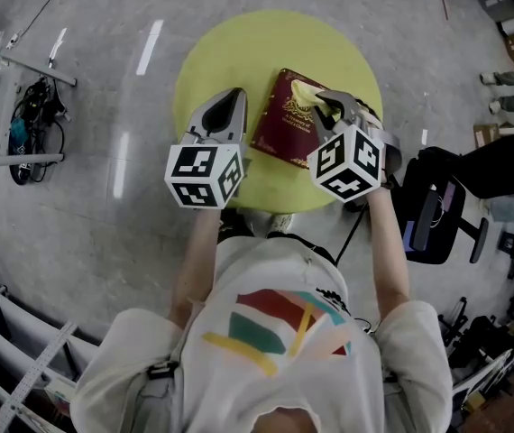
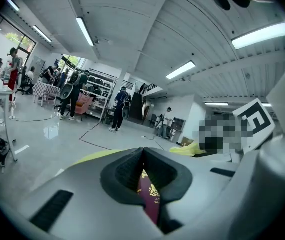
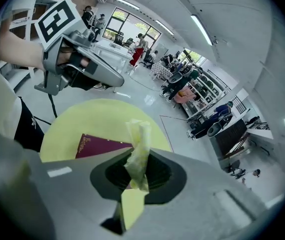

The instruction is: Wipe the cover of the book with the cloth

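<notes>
- The dark red hardback book [image 1: 282, 126] with gold print on its cover lies flat on a round yellow-green table [image 1: 225, 52]. It is right of the table's centre, with its corners turned askew to the person.
- The table stands on a glossy grey floor [image 1: 104, 79].
- A person in a white T-shirt [image 1: 275, 350] with a coloured print stands at the table's near edge with both arms stretched out over it.
- A black office chair [image 1: 437, 215] stands just right of the table.
- The left gripper [image 1: 236, 95], grey with a black-and-white marker cube, is held over bare tabletop just left of the book and apart from it. Its tongs are pressed together with nothing in them, and the book's cover shows through the gap below them in the left gripper view.
- The right gripper [image 1: 326, 105] is over the book's right side. Its tongs are pinching the cloth.
- The pale yellow crumpled cloth [image 3: 138, 136] sticks out beyond the jaw tips in a twisted strip. Whether it touches the cover cannot be told.
</notes>
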Tool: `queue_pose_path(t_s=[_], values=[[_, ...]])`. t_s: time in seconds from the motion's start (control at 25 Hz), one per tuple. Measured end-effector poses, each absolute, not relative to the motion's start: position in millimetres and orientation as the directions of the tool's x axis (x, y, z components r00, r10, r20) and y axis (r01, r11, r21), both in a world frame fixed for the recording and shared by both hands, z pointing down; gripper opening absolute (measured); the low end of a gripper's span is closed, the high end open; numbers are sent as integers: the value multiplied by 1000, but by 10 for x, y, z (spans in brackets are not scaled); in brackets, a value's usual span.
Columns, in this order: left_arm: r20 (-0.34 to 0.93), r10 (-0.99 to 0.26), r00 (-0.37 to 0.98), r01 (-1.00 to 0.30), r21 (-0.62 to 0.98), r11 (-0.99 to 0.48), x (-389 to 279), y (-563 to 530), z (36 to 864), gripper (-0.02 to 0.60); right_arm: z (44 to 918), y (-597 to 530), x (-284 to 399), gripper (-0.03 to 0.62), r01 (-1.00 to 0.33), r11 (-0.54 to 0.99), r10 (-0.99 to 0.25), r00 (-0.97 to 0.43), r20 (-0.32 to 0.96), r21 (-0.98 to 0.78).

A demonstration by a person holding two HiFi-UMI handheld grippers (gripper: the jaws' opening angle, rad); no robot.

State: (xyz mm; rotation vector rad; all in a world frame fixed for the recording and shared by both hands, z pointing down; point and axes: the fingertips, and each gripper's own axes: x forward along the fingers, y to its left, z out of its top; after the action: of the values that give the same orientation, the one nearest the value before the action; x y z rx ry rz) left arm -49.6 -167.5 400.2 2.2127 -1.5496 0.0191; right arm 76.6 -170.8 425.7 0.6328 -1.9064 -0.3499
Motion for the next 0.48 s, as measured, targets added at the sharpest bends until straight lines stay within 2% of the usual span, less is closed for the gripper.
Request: queue_pose_path(t_s=[0.32, 0.48], values=[[270, -860, 433, -872, 367, -324, -451, -1671, 4052, 15, 4543, -2083, 739, 29, -301, 835, -541, -304, 784, 460], [287, -855, 433, -877, 352, -326, -490, -1670, 4128, 16, 4805, -2337, 712, 29, -264, 852, -516, -273, 812, 453]])
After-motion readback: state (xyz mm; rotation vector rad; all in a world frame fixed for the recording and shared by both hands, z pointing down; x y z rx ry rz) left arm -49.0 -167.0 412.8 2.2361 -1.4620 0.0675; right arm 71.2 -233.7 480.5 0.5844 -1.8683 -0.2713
